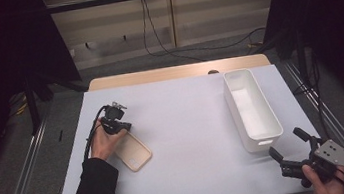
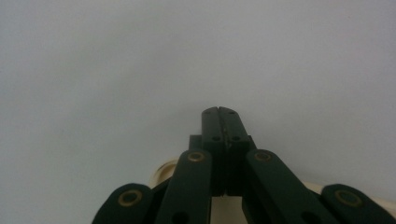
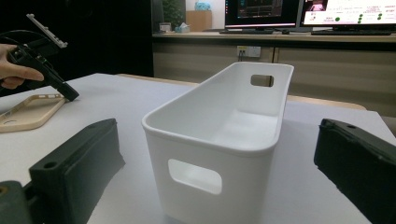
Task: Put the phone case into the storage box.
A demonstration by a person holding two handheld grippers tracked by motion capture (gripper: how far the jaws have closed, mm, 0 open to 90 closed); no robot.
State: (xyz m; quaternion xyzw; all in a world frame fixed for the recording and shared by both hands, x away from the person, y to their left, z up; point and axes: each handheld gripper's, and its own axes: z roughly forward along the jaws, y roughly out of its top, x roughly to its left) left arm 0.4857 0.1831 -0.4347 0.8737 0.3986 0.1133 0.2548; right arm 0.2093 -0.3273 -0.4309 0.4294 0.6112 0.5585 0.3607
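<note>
A beige phone case [image 1: 134, 153] lies flat on the white table, left of centre. My left gripper [image 1: 124, 126] is held by a hand just beyond the case's far end, its tip low over the table. In the left gripper view its jaws [image 2: 219, 112] are pressed together with nothing between them, and the case's rim [image 2: 163, 171] shows beneath them. A white rectangular bin [image 1: 252, 109] stands empty at the right. My right gripper [image 1: 287, 143] rests near the front right corner, pointing at the bin's near end [image 3: 205, 177], jaws wide apart and empty.
The table's white top [image 1: 189, 125] ends close behind the bin, with a wooden strip [image 1: 177, 72] beyond it. Metal rails run along both sides. In the right gripper view the left gripper [image 3: 70, 95], the case [image 3: 28, 112] and far-off monitors [image 3: 299, 11] appear.
</note>
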